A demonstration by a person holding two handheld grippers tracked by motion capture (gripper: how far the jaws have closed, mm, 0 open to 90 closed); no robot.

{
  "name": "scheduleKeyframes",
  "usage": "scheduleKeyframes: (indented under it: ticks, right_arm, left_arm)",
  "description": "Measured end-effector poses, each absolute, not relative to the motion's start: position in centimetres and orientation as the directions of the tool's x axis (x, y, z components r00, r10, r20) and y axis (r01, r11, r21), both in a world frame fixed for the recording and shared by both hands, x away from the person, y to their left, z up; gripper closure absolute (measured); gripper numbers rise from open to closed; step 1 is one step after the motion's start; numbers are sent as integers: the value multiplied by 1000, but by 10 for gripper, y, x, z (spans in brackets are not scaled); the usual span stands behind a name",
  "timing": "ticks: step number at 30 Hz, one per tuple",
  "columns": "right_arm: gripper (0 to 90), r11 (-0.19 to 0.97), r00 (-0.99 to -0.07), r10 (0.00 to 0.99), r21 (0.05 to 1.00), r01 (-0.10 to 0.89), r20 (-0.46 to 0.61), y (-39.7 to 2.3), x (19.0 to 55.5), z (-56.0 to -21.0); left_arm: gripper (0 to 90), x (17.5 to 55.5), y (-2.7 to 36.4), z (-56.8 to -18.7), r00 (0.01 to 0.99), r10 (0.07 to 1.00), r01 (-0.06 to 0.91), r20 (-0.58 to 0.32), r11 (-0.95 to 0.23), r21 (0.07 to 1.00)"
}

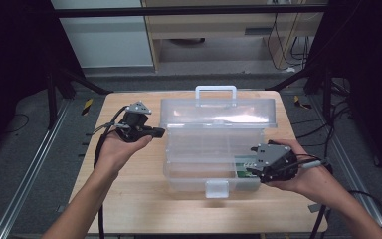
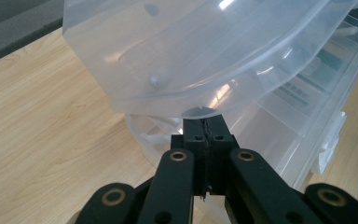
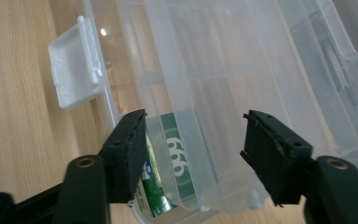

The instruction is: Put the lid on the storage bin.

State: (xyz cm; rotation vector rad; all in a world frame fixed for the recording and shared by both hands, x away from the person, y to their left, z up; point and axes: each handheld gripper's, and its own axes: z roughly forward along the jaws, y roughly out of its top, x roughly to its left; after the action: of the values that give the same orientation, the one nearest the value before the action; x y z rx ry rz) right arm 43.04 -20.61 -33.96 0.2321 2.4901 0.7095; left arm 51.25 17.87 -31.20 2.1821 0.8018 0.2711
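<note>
We're looking at a light wooden table [image 1: 129,199], and right in the middle of it sits a clear plastic box [image 1: 204,154] with its lid up, white latch [image 1: 217,188] facing us near the front edge, bare wood all round.

The clear box [image 1: 214,149] fills the bench [image 1: 129,199] middle, its raised lid [image 1: 218,112] blocking the far side; bare bench lies left of the box and nearer its front latch [image 1: 217,188].

Left gripper [image 1: 158,132] resting in an upturned palm, jaws pressed together with nothing between. Right gripper [image 3: 193,154] cupped from below, jaws parted, pads apart.
</note>
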Motion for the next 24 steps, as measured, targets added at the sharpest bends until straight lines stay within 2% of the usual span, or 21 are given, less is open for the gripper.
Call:
scheduleKeyframes:
  ticks: [2,3,9,24]
  right_arm:
    - [353,839,-835,318,543,27,-450,-209,428,-339]
    - [295,824,-825,350,564,45,-445,-214,425,-339]
    - [224,809,-808,395,582,81,-437,-224,415,-340]
    - [198,777,-768,483,609,156,-419,-255,402,-346]
  left_arm:
    - [897,511,179,-313,782,621,457,-62,-502,734]
    - [898,509,179,-316,783,619,457,-63,-503,734]
    - [898,503,180,-325,786,615,454,-64,-504,735]
    - [898,490,179,-341,791,611,438,-35,-525,730]
